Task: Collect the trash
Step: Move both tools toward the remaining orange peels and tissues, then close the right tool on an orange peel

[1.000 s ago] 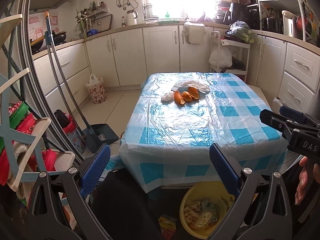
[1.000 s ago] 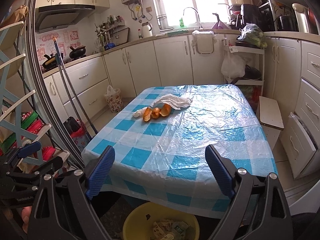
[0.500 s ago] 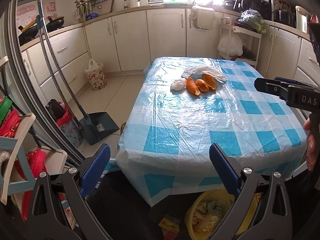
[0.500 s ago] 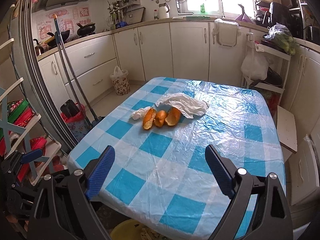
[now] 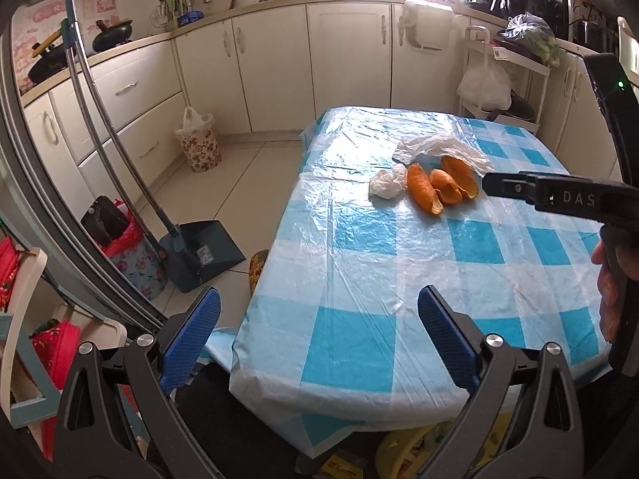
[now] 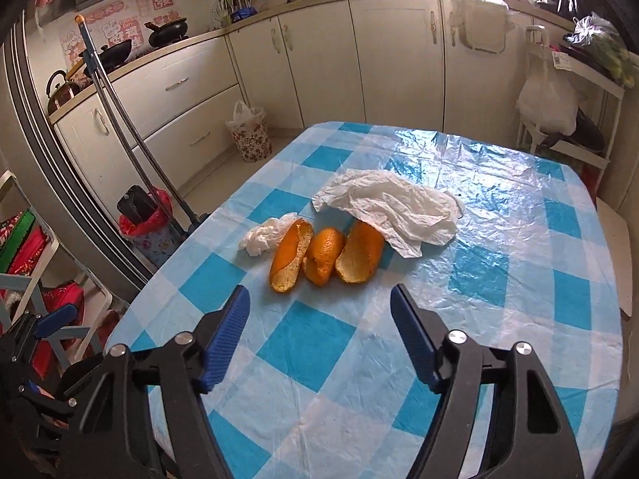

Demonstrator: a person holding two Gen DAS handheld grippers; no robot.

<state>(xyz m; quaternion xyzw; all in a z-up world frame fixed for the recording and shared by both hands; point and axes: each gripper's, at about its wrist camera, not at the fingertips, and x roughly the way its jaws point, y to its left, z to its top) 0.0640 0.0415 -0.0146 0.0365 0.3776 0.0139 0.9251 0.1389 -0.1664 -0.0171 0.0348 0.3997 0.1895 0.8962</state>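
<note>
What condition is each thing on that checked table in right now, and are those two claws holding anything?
Orange peels: three curved pieces, side by side, loose on the table.
Large tissue: crumpled, draped over the rightmost peel's far end.
Small tissue: balled up, touching the leftmost peel.
Tablecloth: wrinkled, plastic-covered.
Right claw: open, empty.
Left claw: open, empty.

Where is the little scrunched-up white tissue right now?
The small crumpled tissue lies on the checked tablecloth, touching the leftmost orange peel on its left side in the right wrist view, near the table's left edge.
</note>
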